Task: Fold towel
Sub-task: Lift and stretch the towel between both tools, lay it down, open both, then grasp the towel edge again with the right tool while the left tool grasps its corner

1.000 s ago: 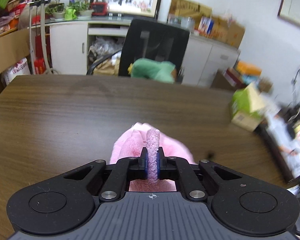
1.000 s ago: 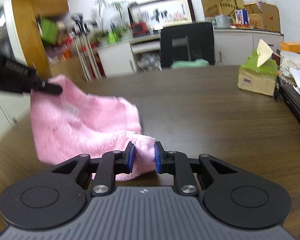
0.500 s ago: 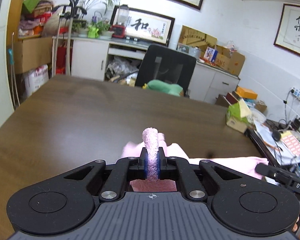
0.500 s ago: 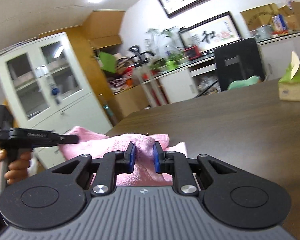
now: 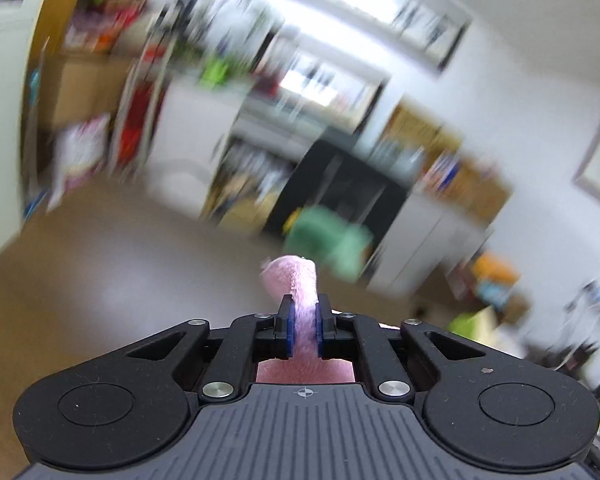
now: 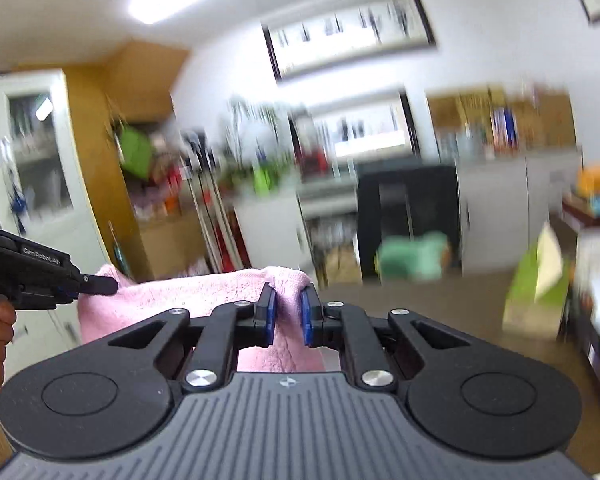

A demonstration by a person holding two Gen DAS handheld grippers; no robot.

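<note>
The pink towel (image 6: 188, 294) hangs in the air, stretched between both grippers, above the brown table (image 5: 120, 264). My left gripper (image 5: 304, 320) is shut on one corner of the towel (image 5: 296, 280), which sticks up between its blue pads. My right gripper (image 6: 288, 312) is shut on the other corner. In the right wrist view the left gripper (image 6: 96, 284) shows at the left edge, pinching the towel's far end. Both views are blurred by motion.
A black office chair (image 5: 340, 188) with a green cushion (image 6: 412, 256) stands behind the table. A green tissue box (image 6: 536, 284) sits at the table's right. White cabinets and cluttered shelves line the back wall.
Both grippers have lifted and tilted up with the towel, raising it off the table and pulling it taut between them. The grips have not changed.
</note>
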